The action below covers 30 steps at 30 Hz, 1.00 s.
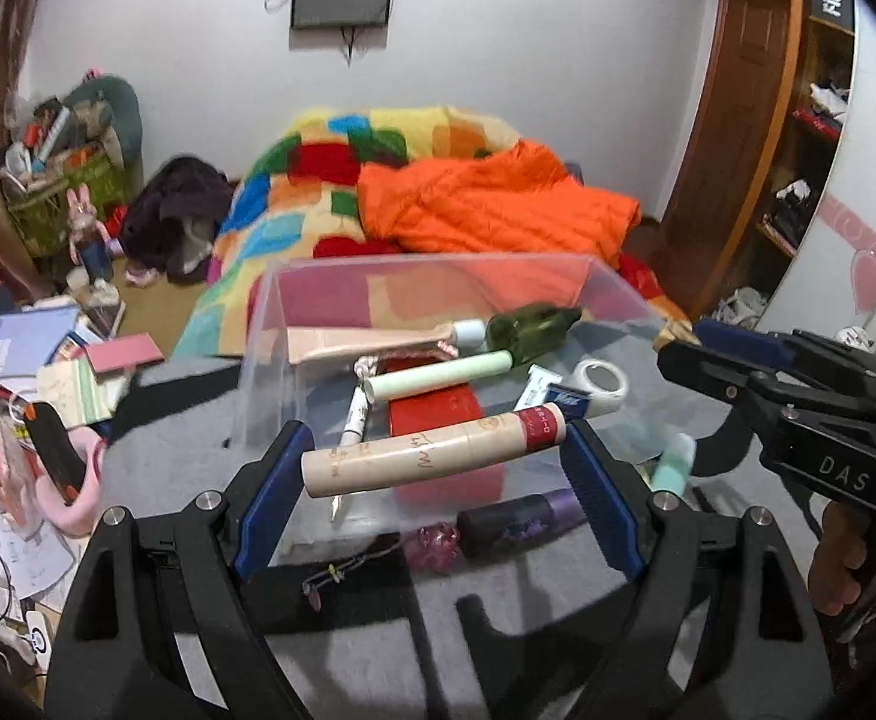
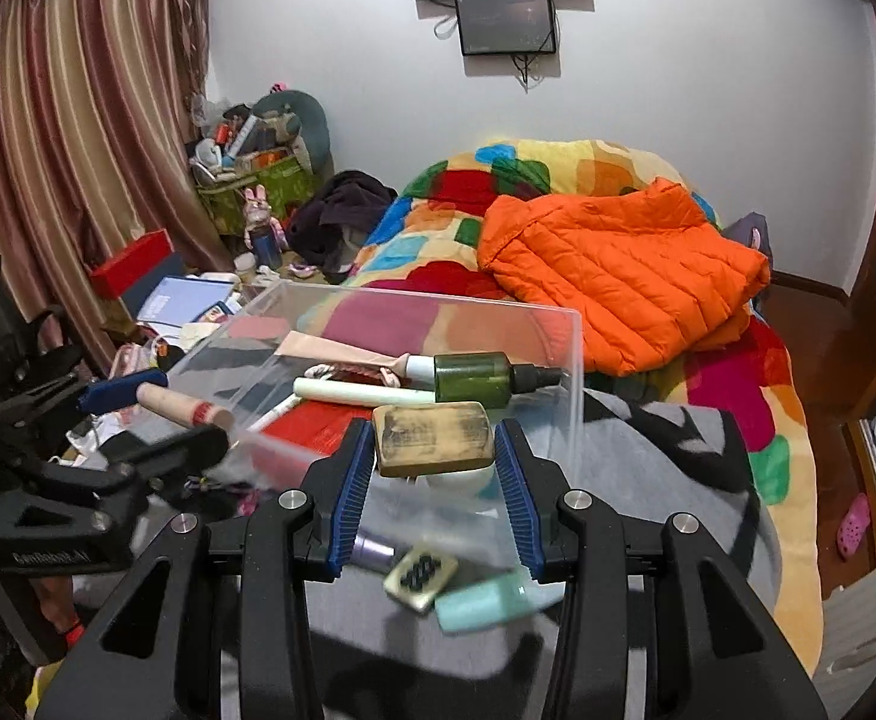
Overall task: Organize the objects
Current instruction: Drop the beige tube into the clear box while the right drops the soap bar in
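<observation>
Left wrist view: the left hand-held gripper (image 1: 435,459) is clamping one beige tube (image 1: 435,450) by both ends, its long axis lying crosswise, red-banded end pointing right, hovering over the near wall of the clear plastic bin (image 1: 270,324). Inside the bin are lying one green bottle (image 1: 528,327), one pale green tube (image 1: 438,378) and one tape roll (image 1: 603,381); the bottle's neck is pointing right. One purple bottle (image 1: 519,525) is resting just outside on the grey cloth (image 1: 168,456). Right wrist view: the right hand-held gripper (image 2: 434,441) is squeezing one worn tan block (image 2: 432,438), long side crosswise, at the bin's near edge. One mint tube (image 2: 486,600) and one small tan case (image 2: 420,576) are lying below it.
</observation>
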Motion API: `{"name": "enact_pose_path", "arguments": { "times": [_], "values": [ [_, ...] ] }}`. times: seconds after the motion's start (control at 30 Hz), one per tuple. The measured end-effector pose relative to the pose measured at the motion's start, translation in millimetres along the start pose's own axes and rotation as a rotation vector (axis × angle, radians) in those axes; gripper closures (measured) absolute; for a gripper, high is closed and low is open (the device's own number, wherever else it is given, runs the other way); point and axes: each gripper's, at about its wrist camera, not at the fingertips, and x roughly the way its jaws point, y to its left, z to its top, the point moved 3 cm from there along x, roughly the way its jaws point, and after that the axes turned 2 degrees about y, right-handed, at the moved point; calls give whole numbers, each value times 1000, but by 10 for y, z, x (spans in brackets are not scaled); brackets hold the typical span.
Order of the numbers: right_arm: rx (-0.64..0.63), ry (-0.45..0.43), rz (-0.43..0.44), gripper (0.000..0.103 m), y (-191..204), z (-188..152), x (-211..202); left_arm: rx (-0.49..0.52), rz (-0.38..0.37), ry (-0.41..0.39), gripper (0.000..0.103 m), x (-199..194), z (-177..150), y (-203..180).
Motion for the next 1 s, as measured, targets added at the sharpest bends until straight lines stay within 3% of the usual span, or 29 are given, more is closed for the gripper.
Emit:
{"name": "enact_pose_path", "arguments": {
  "times": [0.37,0.73,1.0],
  "values": [
    [13,106,44,65,65,11,482,-10,-26,44,18,218,78,63],
    [-25,45,44,50,76,-30,95,5,-49,26,16,10,17,13],
    [-73,-24,-16,31,-98,-228,-355,3,-50,-13,9,-340,-141,6]
  ]
}}
